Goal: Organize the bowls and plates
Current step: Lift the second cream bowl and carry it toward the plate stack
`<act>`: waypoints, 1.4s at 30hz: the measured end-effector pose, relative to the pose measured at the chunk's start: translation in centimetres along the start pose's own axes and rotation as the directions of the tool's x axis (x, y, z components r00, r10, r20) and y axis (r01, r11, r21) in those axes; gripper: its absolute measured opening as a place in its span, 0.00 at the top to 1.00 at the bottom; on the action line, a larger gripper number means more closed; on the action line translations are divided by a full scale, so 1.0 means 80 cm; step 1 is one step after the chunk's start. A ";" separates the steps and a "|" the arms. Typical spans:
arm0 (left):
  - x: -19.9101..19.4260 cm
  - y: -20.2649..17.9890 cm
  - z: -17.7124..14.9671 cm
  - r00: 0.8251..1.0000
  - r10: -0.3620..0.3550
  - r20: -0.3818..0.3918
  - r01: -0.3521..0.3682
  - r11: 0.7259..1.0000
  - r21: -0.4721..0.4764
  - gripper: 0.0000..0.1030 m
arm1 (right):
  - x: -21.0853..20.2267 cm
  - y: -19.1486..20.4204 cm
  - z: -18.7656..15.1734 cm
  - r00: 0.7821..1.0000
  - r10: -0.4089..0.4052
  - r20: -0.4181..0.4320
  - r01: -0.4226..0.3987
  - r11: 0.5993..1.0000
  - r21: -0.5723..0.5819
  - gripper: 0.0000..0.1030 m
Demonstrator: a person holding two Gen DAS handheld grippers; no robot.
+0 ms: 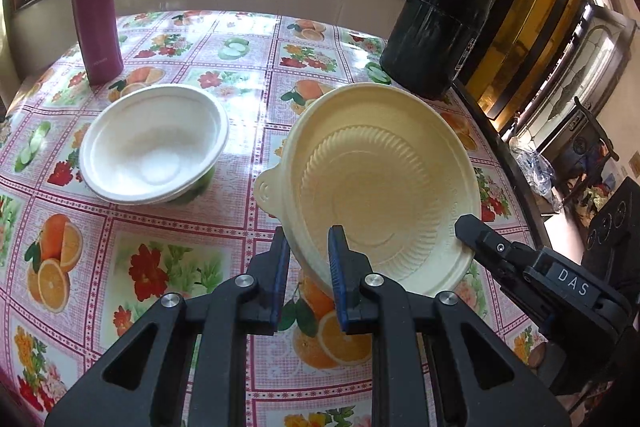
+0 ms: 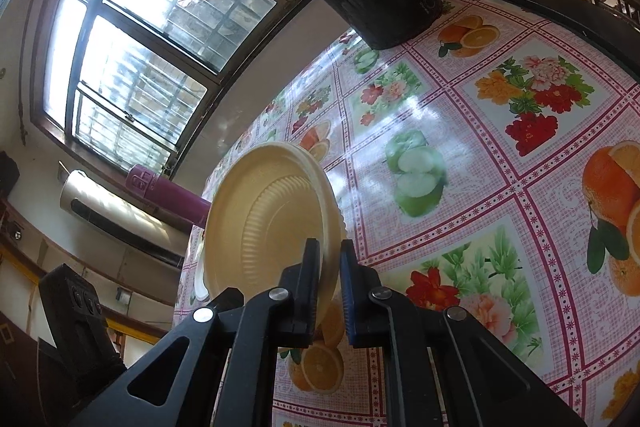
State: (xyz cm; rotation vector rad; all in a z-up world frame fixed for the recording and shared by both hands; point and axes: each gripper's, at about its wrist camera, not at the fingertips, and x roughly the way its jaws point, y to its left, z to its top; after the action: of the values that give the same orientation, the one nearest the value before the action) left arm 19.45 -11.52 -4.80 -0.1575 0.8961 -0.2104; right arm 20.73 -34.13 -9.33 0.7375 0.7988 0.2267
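cream plate: the cream plate [image 1: 384, 183] is a thin throw-away kind with ridges inside and a small tab on its rim. it looks very light and a bit bendy, so i think a hard squeeze could bend or crack the rim.
where to hold: the flat rim is the best place to pinch. two holds on the near rim, a little apart, should keep it from flopping.
left tool: the left tool [image 1: 308, 259] is clenched on the near rim of the cream plate, one pad under it and one pad on top.
right tool: the right tool [image 2: 330, 267] is also clenched on the rim, further along the near edge. its tip shows at the plate's right edge in the left wrist view.
where the plate is: it is tilted up, with its far side higher, and looks to be off the table [image 1: 248, 99] and held only by the two tools.
white bowl: a white bowl [image 1: 154, 149] sits on the table just to the left of the plate, not touching it. it looks like a stack of two.
other things: a purple bottle [image 1: 96, 7] and a black pot [image 1: 440, 27] stand at the far side, well away.
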 end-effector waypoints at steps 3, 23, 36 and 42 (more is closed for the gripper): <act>-0.017 0.005 -0.006 0.999 0.025 0.039 -0.026 0.999 0.021 0.84 | -0.003 0.013 -0.011 1.000 0.011 0.002 -0.011 1.000 -0.018 0.90; -0.141 0.066 -0.057 0.967 0.115 0.229 -0.127 0.991 0.040 0.83 | -0.051 0.100 -0.117 0.976 0.202 0.076 -0.197 0.978 -0.071 0.90; -0.227 0.149 -0.104 0.921 0.218 0.322 -0.220 0.975 -0.031 0.83 | -0.041 0.191 -0.194 0.959 0.283 -0.030 -0.284 0.943 -0.174 0.90; -0.251 0.193 -0.125 0.901 0.277 0.334 -0.268 0.961 -0.075 0.83 | -0.029 0.235 -0.236 0.950 0.295 -0.103 -0.311 0.922 -0.229 0.88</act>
State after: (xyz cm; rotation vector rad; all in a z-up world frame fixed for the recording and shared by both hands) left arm 1.18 7.91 0.78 -0.0880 0.5649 0.0908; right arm 7.14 -11.75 -4.11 0.6208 0.7016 0.6221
